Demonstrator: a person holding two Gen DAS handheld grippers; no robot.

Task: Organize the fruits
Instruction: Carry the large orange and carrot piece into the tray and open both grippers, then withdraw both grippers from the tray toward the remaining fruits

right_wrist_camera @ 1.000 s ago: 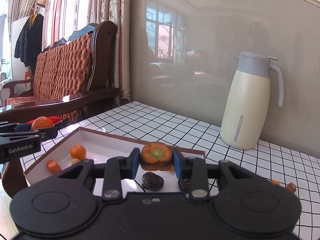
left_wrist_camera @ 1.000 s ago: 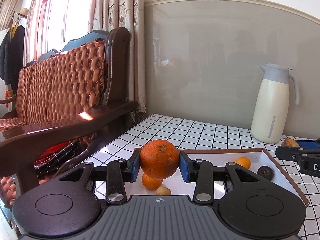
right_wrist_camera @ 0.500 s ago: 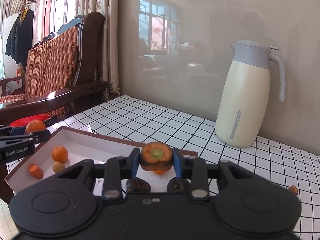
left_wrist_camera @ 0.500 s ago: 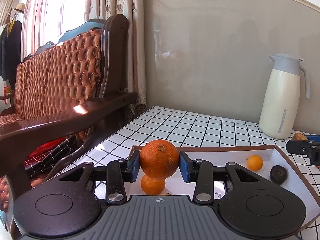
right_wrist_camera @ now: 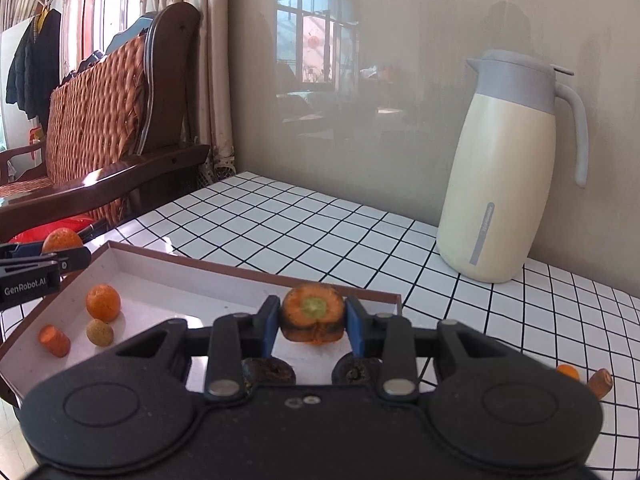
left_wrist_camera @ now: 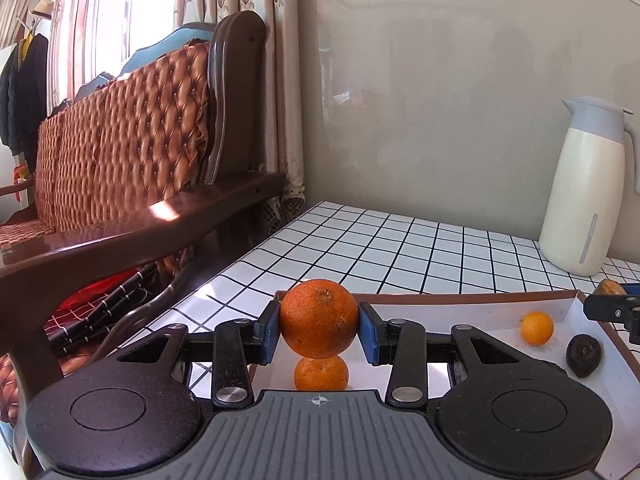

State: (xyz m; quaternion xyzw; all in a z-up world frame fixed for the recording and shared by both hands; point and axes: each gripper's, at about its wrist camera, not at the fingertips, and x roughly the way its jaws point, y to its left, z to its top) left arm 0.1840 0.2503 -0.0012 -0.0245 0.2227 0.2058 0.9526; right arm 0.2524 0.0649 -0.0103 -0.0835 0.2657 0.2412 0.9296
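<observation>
left hand-held gripper (left_wrist_camera: 319, 335): pinched a big orange (left_wrist_camera: 319, 318) between its blue pads, held above the near-left corner of the box (left_wrist_camera: 460, 298).
right hand-held gripper (right_wrist_camera: 312, 325): pinched a carrot chunk (right_wrist_camera: 313, 313), cut face toward the camera, over the box's right end.
box contents: small orange (right_wrist_camera: 103, 301), pale round fruit (right_wrist_camera: 99, 332) and a carrot piece (right_wrist_camera: 54, 340) at the box's left end; two dark wrinkled fruits (right_wrist_camera: 269, 372) under the right gripper; another small orange (left_wrist_camera: 321, 373) directly under the held one.
outside box: two carrot bits (right_wrist_camera: 599, 382) on the worktop (right_wrist_camera: 320, 224) right of the box; jug (right_wrist_camera: 508, 172) behind it.
step (judged): both loads looked ready to set down in the box.
risk 1: dropping the big orange onto the small one below could make it roll out of place or bump the wall.
risk 2: pad contact on the round orange was narrow; a tilt could let it slip.
risk 3: the carrot chunk could land on the dark fruits and tip over.
</observation>
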